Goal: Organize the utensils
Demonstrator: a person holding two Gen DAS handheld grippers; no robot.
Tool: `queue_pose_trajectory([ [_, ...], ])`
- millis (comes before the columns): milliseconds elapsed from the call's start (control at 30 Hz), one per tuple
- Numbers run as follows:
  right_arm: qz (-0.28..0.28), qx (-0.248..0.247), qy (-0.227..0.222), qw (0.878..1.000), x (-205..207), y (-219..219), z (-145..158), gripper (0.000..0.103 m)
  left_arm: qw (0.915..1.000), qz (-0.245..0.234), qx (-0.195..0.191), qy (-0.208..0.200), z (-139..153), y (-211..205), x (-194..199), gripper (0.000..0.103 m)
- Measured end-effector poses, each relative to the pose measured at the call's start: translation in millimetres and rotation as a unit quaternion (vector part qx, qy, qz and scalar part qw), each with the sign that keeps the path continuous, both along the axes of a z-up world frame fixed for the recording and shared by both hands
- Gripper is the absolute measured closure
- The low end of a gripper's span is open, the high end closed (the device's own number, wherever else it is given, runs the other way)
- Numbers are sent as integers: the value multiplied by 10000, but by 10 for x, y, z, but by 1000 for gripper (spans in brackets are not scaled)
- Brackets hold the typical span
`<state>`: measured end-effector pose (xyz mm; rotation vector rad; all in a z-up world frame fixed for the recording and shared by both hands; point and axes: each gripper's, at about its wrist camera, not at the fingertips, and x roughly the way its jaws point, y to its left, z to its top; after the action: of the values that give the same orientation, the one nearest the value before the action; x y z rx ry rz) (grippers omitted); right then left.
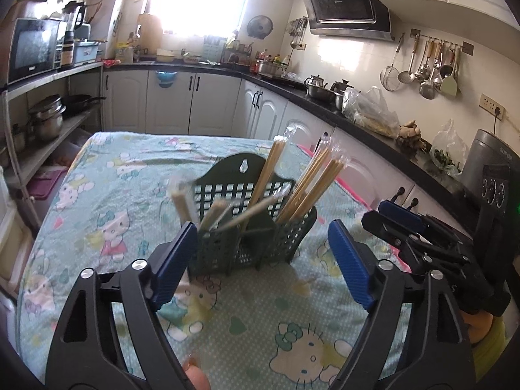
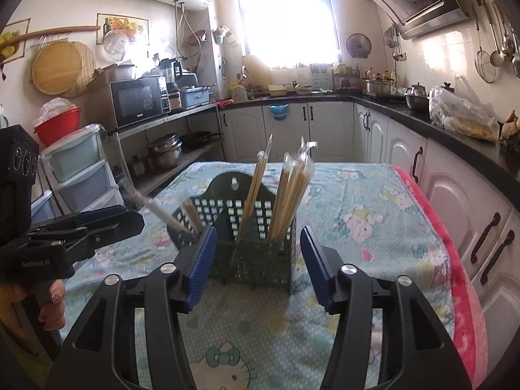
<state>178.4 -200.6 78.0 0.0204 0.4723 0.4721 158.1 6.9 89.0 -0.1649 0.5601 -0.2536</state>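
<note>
Wrapped chopsticks (image 2: pixel 289 195) stand nearly upright, tips up, in the green holder (image 2: pixel 253 243).

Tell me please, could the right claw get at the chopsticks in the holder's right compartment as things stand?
Probably yes. The right claw is open and empty, the wrapped chopsticks stand tall above the green holder, and nothing lies between.

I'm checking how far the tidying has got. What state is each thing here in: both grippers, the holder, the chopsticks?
left gripper: open, nothing between its fingers.
right gripper: open, holding nothing.
green utensil holder: upright on the tablecloth.
wrapped chopsticks: most stand in the holder's right compartment.
blurred chopsticks: leaning left in the left compartment.
</note>
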Motion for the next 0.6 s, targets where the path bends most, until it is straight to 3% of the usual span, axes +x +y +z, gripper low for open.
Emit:
queue_pose_trajectory([
  [333,-4,-36,257,9997,-190,18,-295,40,9997,200,-100,135,-250,114,-143,11],
  [600,-60,-224,204,9995,-350,45,-452,25,9992,307,-98,231,-490,145,-250,11],
])
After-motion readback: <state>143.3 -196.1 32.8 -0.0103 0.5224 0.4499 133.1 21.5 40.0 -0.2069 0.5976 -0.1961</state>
